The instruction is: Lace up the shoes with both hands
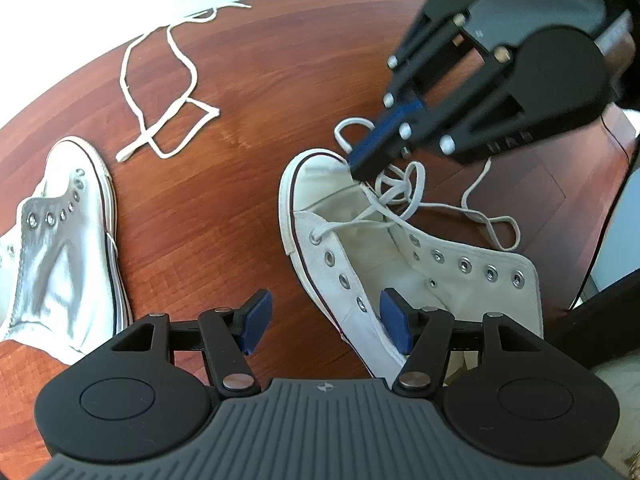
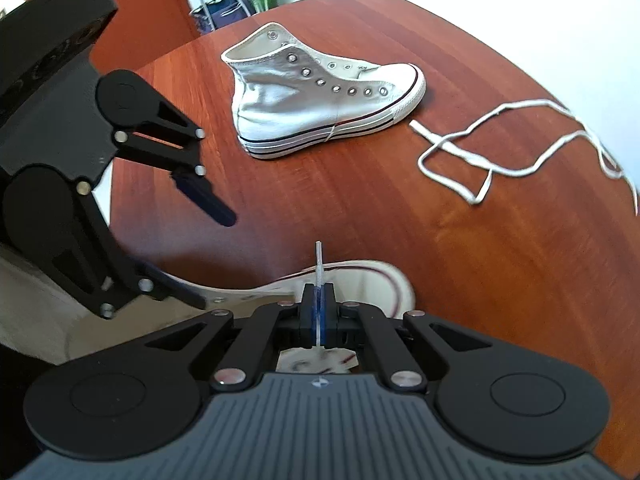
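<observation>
Sneaker (image 1: 360,264) white, high-top, lace (image 1: 400,196) tangled loosely.

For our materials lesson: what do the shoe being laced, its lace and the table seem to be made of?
Shoe being laced: apparently white canvas, matte woven look, shiny metal eyelets.
Lace: flat white woven cord, probably cotton or polyester.
Table: reddish wood or wood-look laminate, smooth with a slight sheen and visible grain.

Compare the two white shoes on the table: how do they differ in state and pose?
The near shoe has a lace through its lowest eyelets; the far shoe has none, and a loose lace lies beside it on the table. The near shoe is spread open under the tongs; the far shoe stands upright, alone. Both are white high-tops with metal eyelets.
</observation>
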Motion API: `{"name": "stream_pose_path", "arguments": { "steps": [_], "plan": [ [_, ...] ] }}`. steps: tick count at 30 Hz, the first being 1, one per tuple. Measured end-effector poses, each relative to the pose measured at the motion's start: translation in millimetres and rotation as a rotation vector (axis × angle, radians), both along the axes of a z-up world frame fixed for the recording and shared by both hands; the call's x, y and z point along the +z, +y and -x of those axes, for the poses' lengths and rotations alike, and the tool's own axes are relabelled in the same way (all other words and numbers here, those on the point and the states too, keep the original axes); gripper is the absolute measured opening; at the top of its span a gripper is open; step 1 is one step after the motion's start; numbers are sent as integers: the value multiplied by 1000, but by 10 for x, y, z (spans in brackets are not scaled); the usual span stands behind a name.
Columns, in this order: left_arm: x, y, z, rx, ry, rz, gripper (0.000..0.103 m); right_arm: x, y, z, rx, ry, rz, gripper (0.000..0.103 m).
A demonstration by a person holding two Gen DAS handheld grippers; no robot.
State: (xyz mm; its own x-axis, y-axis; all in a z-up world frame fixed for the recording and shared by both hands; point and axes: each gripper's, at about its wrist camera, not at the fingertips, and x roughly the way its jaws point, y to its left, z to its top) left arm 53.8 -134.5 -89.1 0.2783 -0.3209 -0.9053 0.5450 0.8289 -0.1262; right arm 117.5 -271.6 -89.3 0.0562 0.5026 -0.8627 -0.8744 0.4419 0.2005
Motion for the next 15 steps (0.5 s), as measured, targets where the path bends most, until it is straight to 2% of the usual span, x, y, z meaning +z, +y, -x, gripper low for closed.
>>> {"name": "stream_pose_path", "arguments": {
  "steps": [4, 15],
  "plan": [
    [10, 15, 15, -14, -12, 2, 62, 4, 39, 156, -57, 31, -6, 1],
    [1, 68, 73, -40, -49, -4, 63, -160, 168, 449, -128, 56, 80, 1]
  ]
}}
